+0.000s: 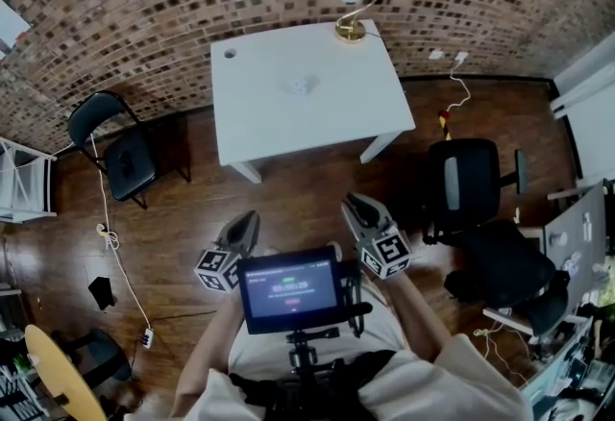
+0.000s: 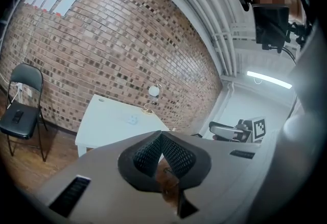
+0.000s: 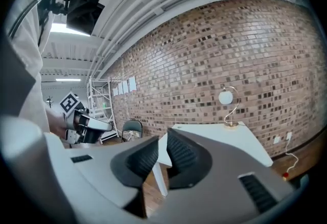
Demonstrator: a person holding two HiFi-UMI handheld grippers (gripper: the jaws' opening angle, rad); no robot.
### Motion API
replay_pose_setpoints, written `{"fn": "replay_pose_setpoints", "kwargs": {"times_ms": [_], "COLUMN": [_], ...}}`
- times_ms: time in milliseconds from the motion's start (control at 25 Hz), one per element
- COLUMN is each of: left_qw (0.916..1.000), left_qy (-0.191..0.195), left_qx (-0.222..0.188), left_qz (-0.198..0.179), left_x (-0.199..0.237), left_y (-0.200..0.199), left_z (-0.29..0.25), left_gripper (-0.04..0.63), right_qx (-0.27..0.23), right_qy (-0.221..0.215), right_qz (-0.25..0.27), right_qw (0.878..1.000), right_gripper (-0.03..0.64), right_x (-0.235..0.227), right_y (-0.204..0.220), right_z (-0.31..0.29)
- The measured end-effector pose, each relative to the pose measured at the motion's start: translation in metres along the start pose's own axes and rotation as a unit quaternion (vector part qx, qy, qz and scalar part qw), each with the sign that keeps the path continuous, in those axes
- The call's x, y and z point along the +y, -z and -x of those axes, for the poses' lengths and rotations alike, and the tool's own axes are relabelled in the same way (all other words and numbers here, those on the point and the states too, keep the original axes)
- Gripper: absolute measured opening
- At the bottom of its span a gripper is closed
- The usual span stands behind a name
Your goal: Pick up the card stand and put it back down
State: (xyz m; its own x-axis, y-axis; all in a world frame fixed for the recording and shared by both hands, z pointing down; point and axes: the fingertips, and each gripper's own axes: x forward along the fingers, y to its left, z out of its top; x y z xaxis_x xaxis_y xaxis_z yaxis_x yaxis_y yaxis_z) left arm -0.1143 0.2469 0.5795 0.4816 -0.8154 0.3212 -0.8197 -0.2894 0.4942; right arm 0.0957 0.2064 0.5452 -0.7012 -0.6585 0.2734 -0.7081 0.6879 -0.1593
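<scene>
The card stand [image 1: 301, 84] sits as a small pale object near the middle of the white table [image 1: 327, 121], at 12 o'clock from the person and well apart from both tongs; its shape is too small to make out. A globe lamp [image 1: 352, 1] on a brass base stands at the table's far right corner, at about 1 o'clock from the stand, and a round cable hole [image 1: 230, 53] lies in the far left corner, at 10 o'clock. Bare wooden floor [image 1: 307, 184] separates the person from the table. A black folding chair [image 1: 123, 158] stands at 10 o'clock from the person and a black office chair [image 1: 473, 181] at 2 o'clock, both to the sides of the table. A chest-mounted screen [image 1: 290, 288] sits between the two arms and covers part of them. The left gripper [image 1: 250, 217] is held low at 11 o'clock, its jaws brought together at the tips with nothing in them. The right gripper [image 1: 354, 203], at 1 o'clock, has its jaws slightly apart, and only the distant table shows through the narrow gap. A white shelf rack [image 1: 24, 181] at 9 o'clock is cut off by the frame edge, and what is on it cannot be told. A yellow round shape [image 1: 60, 373] at 8 o'clock is also cut off.
</scene>
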Motion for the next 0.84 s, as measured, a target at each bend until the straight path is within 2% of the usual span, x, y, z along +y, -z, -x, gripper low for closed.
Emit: {"fn": "replay_pose_setpoints", "kwargs": {"times_ms": [840], "left_qw": [0.9980], "left_qy": [0.037], "left_qx": [0.049], "left_qz": [-0.013], "left_x": [-0.031], "left_y": [0.017], "left_z": [-0.028], "left_gripper": [0.000], "right_qx": [-0.021], "right_qy": [0.020], "right_qz": [-0.002], "right_qw": [1.000], "right_gripper": [0.071], "right_x": [-0.018], "right_y": [0.007], "right_z": [0.016]}}
